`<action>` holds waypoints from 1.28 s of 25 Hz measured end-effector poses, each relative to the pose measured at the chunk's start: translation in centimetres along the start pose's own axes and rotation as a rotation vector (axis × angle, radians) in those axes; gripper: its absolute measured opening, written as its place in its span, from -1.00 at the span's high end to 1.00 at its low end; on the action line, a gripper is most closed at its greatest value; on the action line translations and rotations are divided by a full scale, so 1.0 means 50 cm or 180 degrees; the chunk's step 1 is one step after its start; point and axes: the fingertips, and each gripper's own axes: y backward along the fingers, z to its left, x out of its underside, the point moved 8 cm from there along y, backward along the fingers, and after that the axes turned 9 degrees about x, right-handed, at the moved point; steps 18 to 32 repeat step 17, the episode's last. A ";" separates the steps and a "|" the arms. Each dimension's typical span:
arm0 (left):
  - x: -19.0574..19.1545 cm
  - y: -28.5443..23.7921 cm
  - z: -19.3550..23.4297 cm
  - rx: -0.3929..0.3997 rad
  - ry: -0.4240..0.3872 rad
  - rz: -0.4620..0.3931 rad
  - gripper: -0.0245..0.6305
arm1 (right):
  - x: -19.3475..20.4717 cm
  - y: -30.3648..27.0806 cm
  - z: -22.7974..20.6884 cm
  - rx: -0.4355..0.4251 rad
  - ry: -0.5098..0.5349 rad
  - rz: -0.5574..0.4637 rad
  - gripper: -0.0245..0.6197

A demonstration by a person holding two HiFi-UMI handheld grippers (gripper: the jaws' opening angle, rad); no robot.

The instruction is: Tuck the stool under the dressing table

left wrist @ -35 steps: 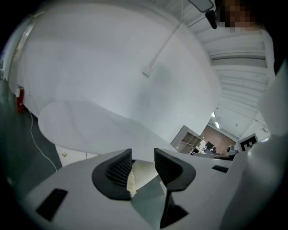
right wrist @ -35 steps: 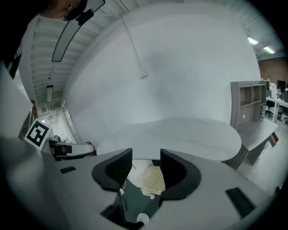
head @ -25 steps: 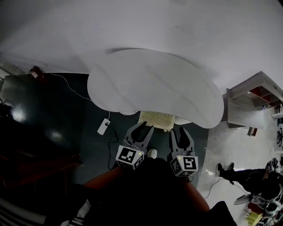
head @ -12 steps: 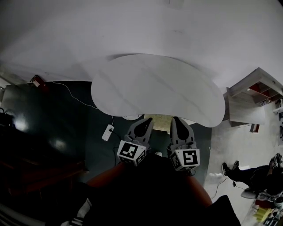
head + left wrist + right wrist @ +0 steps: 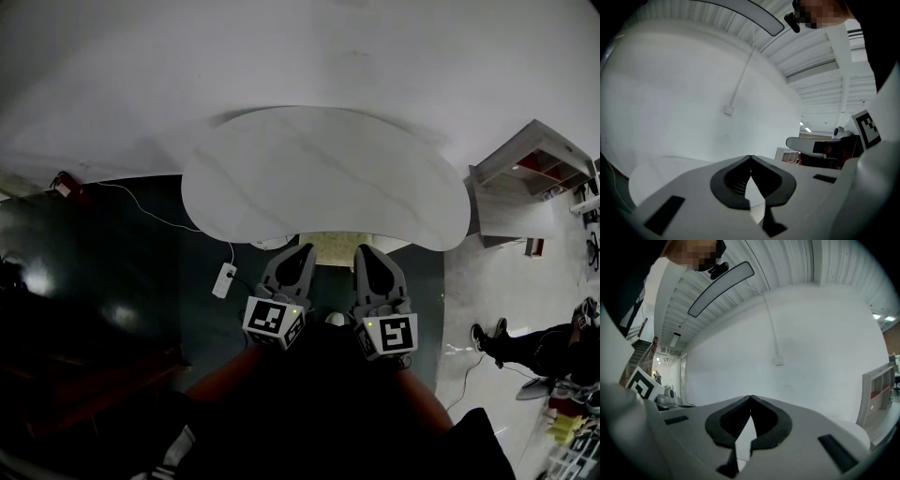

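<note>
Grey left tool (image 5: 302,249) and right tool (image 5: 364,250) bear white cubes (image 5: 274,322) with black square markers.

We get a dim head view, bowed hard toward its rim. Left of the jaws the dark floor (image 5: 112,244) sinks almost to black, save one glare patch (image 5: 36,278); ahead of them the tabletop (image 5: 319,178) and wall (image 5: 281,56) read pale grey. In both gripper views the wall ahead is bright and even, a lamp (image 5: 721,288) shows above the jaws, and corners fall black.

Stool (image 5: 339,247) mostly hidden under dressing table (image 5: 319,178) top; only seat edge vis.
</note>
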 end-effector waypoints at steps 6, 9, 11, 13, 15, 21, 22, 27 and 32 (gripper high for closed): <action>0.011 0.021 0.002 0.0035 -0.0015 0.0036 0.88 | 0.017 0.004 0.018 0.0070 -0.0079 0.0054 0.81; 0.016 0.034 0.006 0.0082 -0.0029 0.0063 0.88 | 0.020 0.003 0.032 0.0118 -0.0092 0.0104 0.81; 0.020 0.042 0.007 0.0092 -0.0029 0.0078 0.88 | 0.023 0.000 0.040 0.0114 -0.0061 0.0117 0.81; 0.021 0.050 0.013 0.0078 -0.0029 0.0075 0.88 | 0.025 -0.003 0.050 0.0137 -0.0068 0.0128 0.81; 0.021 0.058 0.021 0.0062 -0.0050 0.0077 0.88 | 0.030 -0.004 0.057 0.0154 -0.0043 0.0134 0.81; 0.023 0.067 0.032 0.0045 -0.0078 0.0102 0.88 | 0.036 -0.005 0.063 0.0160 0.0015 0.0133 0.81; 0.023 0.067 0.032 0.0045 -0.0078 0.0102 0.88 | 0.036 -0.005 0.063 0.0160 0.0015 0.0133 0.81; 0.023 0.067 0.032 0.0045 -0.0078 0.0102 0.88 | 0.036 -0.005 0.063 0.0160 0.0015 0.0133 0.81; 0.023 0.067 0.032 0.0045 -0.0078 0.0102 0.88 | 0.036 -0.005 0.063 0.0160 0.0015 0.0133 0.81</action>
